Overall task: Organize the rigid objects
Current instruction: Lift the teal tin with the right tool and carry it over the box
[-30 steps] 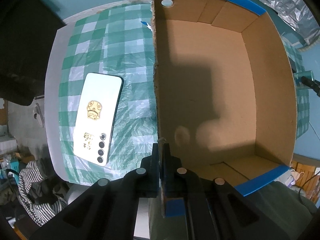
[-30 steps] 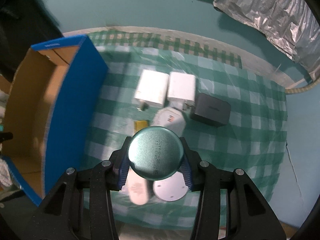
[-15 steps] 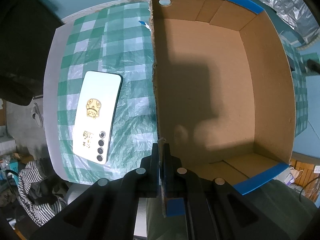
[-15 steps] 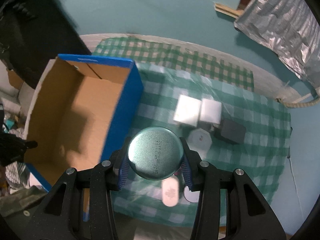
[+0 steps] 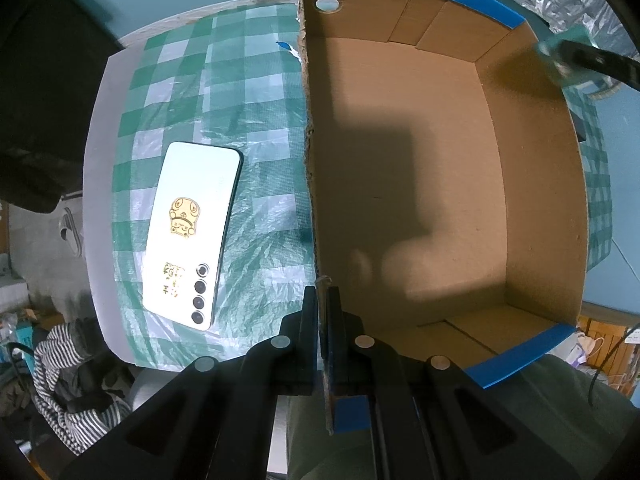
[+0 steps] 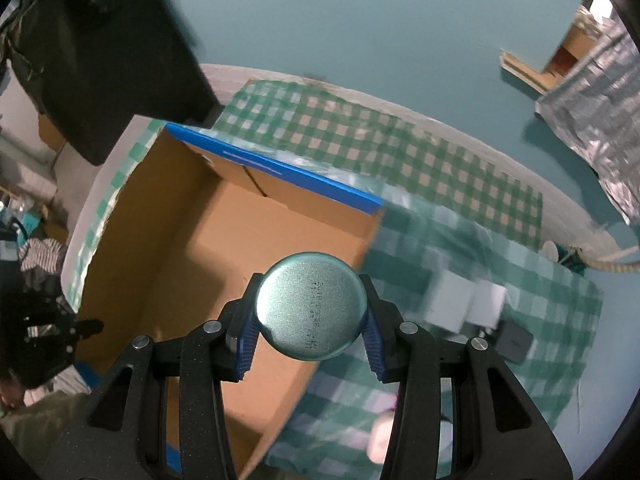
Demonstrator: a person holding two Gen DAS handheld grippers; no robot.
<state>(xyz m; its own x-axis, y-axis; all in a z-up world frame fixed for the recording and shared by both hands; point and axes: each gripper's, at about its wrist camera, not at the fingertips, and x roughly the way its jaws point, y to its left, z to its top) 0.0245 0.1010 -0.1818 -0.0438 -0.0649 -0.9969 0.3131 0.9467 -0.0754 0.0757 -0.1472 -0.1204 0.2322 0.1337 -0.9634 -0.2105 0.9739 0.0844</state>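
My right gripper [image 6: 311, 312] is shut on a round green metal tin [image 6: 311, 305], its blue pads pressing both sides. It hangs above the right wall of the open cardboard box [image 6: 192, 248] with blue outer faces. In the left wrist view the box [image 5: 408, 184] has nothing inside. My left gripper [image 5: 323, 312] is shut on the box's near-left wall, pinching the cardboard edge. The right gripper with the tin [image 5: 560, 56] shows blurred over the box's far right corner.
A white phone [image 5: 191, 232] lies face down on the green checked cloth [image 5: 256, 128] left of the box. Right of the box, blurred, lie white blocks [image 6: 468, 304], a dark block [image 6: 516, 340] and a pale oval item [image 6: 380, 436]. Striped fabric [image 5: 60, 384] hangs by the table edge.
My right gripper has carried the tin leftward from over the cluster of small items to above the box's right wall. The left gripper keeps its hold on the box wall.
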